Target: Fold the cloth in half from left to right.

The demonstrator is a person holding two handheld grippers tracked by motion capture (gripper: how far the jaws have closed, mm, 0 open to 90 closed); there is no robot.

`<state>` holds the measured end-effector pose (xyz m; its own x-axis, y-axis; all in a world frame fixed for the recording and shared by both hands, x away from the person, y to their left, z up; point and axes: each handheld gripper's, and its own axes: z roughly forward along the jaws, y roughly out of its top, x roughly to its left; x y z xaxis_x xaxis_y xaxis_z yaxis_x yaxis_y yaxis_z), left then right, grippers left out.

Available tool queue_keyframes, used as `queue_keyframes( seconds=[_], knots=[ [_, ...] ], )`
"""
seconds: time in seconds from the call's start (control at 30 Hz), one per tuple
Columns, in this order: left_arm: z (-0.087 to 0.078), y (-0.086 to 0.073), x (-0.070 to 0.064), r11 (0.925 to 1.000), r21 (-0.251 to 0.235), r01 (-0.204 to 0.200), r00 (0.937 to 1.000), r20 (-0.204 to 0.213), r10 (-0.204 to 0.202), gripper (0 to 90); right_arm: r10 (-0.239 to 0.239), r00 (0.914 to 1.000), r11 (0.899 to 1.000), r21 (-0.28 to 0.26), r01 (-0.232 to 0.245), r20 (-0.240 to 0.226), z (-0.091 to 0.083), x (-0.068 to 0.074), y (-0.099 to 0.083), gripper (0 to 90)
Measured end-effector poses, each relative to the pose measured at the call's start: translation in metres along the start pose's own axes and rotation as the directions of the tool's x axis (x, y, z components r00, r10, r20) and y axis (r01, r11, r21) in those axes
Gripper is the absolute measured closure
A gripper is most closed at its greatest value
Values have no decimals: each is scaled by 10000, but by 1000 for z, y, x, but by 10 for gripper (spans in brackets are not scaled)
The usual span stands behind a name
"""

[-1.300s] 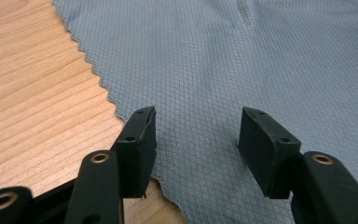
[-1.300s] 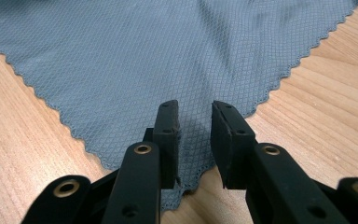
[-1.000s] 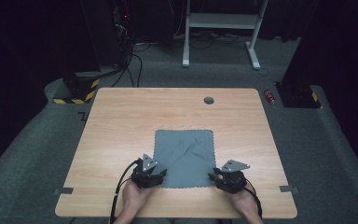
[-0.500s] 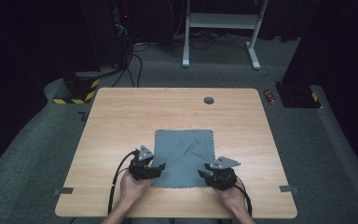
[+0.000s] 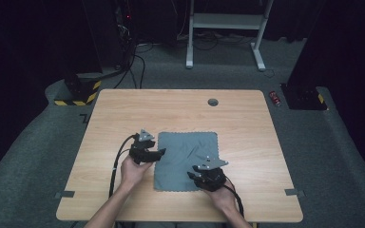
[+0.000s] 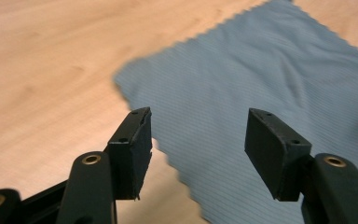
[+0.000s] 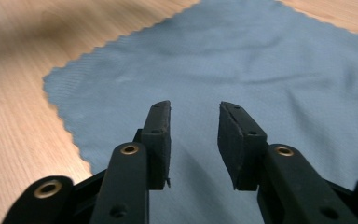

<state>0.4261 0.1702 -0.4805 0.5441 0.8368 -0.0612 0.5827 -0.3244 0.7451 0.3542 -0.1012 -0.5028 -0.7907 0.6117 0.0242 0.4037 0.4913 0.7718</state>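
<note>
A: High view, count first. I log one grey cloth [image 5: 186, 160], two hand-held grippers, one wooden counter [image 5: 123, 109]. The cloth lies flat near the counter's near edge, roughly centred. My left hand-held gripper [image 5: 160, 152] sits at the cloth's left edge, jaws pointing onto it. My right hand-held gripper [image 5: 191, 175] is over the cloth's near right part.

B: Anything else on the counter?

A: One small dark round hole [image 5: 213, 102] near the far edge, well apart from the cloth. On the floor beyond: one red can [image 5: 275, 98], one white stand [image 5: 225, 28], cables [image 5: 135, 61]. Nothing lies between grippers and cloth.

B: Left gripper view?

A: The left hand-held gripper [image 6: 198, 135] has its jaws spread wide, nothing between them. The cloth [image 6: 261, 79] lies under and ahead; its zigzag edge runs below the left jaw, bare counter [image 6: 42, 70] beside it.

B: Right gripper view?

A: The right hand-held gripper [image 7: 195, 140] is parted narrowly, holding nothing, jaws above the cloth [image 7: 242, 60]. I cannot tell whether the tips touch it. One cloth corner lies to the left.
</note>
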Motion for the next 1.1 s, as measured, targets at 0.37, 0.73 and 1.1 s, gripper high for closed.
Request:
queue_keyframes(
  seconds=[0.37,0.73,1.1],
  knots=[
    [21,23,25,9986,303,442,9968,-676,-421,442,-1059,9896,9942,90,1073,-969,36,43,28,758],
    [44,32,32,9947,937,429,9940,-1045,-330,453,-2241,9637,9736,115,2282,-1452,59,88,32,689],
    [67,30,44,9899,1083,917,9865,-1455,-755,464,-2516,9583,9640,525,2606,-1354,67,100,27,678]
  ],
)
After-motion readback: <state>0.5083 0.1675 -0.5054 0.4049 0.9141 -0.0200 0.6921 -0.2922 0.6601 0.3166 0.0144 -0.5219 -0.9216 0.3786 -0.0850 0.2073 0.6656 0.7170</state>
